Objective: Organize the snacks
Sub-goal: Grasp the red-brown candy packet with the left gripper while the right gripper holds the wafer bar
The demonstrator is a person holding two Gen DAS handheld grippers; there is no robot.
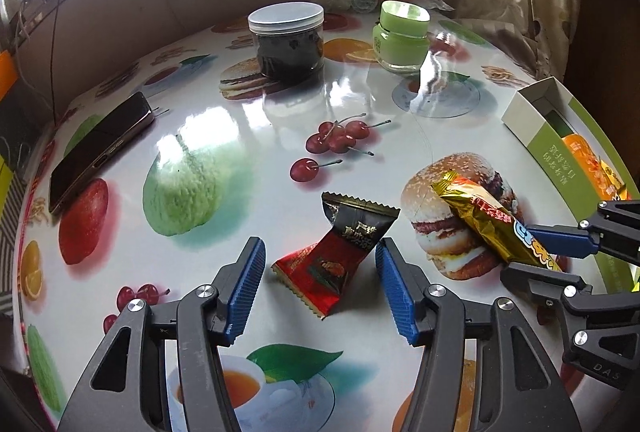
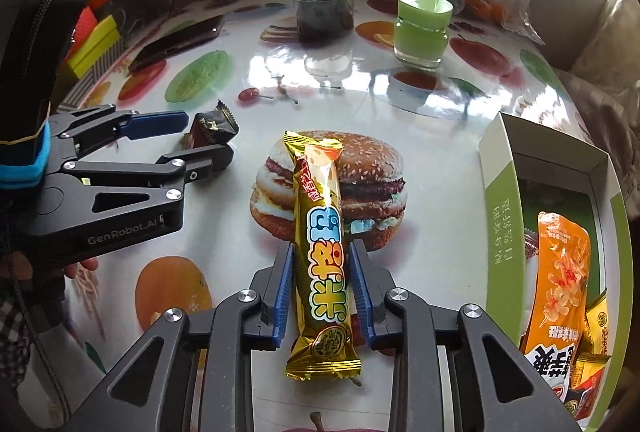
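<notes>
On the table (image 1: 256, 119), one red packet (image 1: 340, 256) lies between the wide left claw (image 1: 320, 272); right claw (image 2: 322, 272) grips one gold bar (image 2: 320, 232).

Gold snack bar (image 2: 322, 264) flat on table; red-black packet (image 1: 340, 256) nearby; box (image 2: 504, 199) holds snacks.

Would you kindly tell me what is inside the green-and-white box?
The box holds an orange snack packet, with yellow packets tucked beside and beneath it. Whatever lies under them, and the box's floor near the camera, is covered.

Left tongs (image 1: 320, 284) straddle the red snack packet (image 1: 340, 256), unclamped.
</notes>
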